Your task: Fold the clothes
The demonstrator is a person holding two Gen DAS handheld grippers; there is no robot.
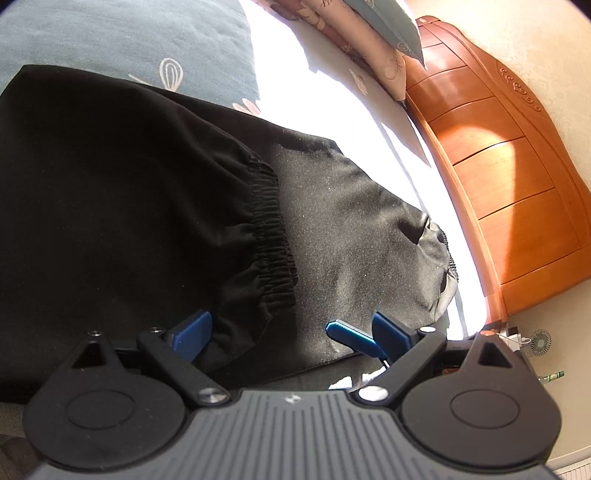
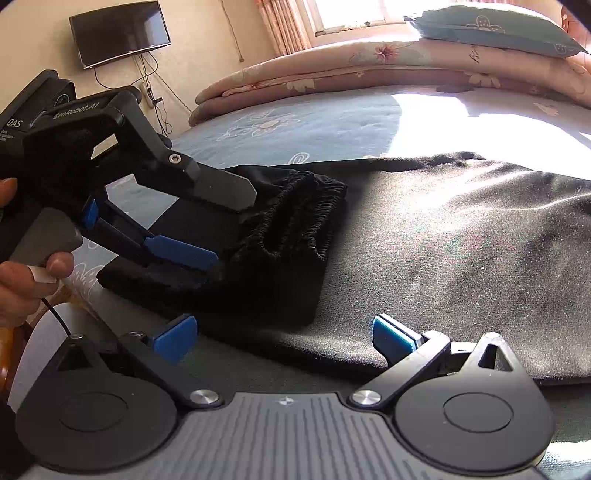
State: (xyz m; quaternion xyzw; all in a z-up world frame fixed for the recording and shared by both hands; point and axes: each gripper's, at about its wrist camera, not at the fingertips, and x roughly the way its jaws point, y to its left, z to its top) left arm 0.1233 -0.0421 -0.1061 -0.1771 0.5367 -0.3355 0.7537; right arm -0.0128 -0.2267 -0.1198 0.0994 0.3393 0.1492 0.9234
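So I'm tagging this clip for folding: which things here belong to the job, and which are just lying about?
Job:
black trousers, elastic cuff folded over
left tongs, open at the fold
right tongs, open

Lying about:
pillow
folded quilt
TV
headboard
fan

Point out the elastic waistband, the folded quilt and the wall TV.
elastic waistband (image 2: 295, 218), right wrist view, on the gathered black ribbing.
folded quilt (image 2: 332, 74), right wrist view, on its floral top layer.
wall TV (image 2: 120, 33), right wrist view, on the middle of the dark screen.
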